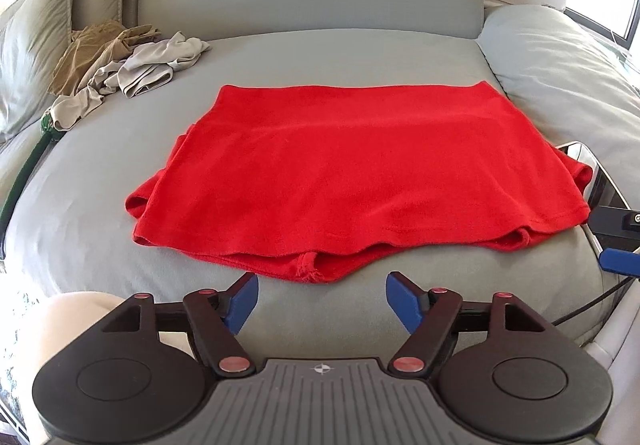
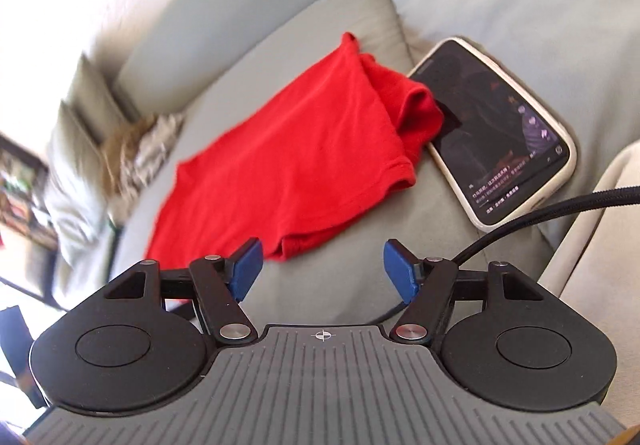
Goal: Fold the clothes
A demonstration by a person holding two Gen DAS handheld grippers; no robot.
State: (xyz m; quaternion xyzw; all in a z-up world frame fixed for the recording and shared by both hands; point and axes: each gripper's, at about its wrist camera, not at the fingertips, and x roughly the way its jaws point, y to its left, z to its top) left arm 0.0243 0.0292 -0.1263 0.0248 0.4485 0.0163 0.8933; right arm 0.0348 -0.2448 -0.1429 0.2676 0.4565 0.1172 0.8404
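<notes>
A: Left wrist view: red shirt (image 1: 352,173) lies flat on the grey sofa (image 1: 100,205), long axis crosswise, hem just ahead of the left gripper (image 1: 322,299), fingers spread, empty.

B: Right wrist view: right gripper (image 2: 322,271) likewise splayed, shirt's corner up-left, nearer its left finger (phone (image 2: 500,133) touches the sleeve).

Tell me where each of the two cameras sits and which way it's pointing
Left wrist: sits behind the open left gripper, low at the near edge of the sofa seat, facing the backrest across the red garment; a pale bit of the person shows beside it.
Right wrist: sits behind the open right gripper, at the garment's right end, tilted, facing along the red garment with the phone on its right; none of the person shows clearly.
Shared: the garment, phone and the heap of unfolded clothes.
</notes>
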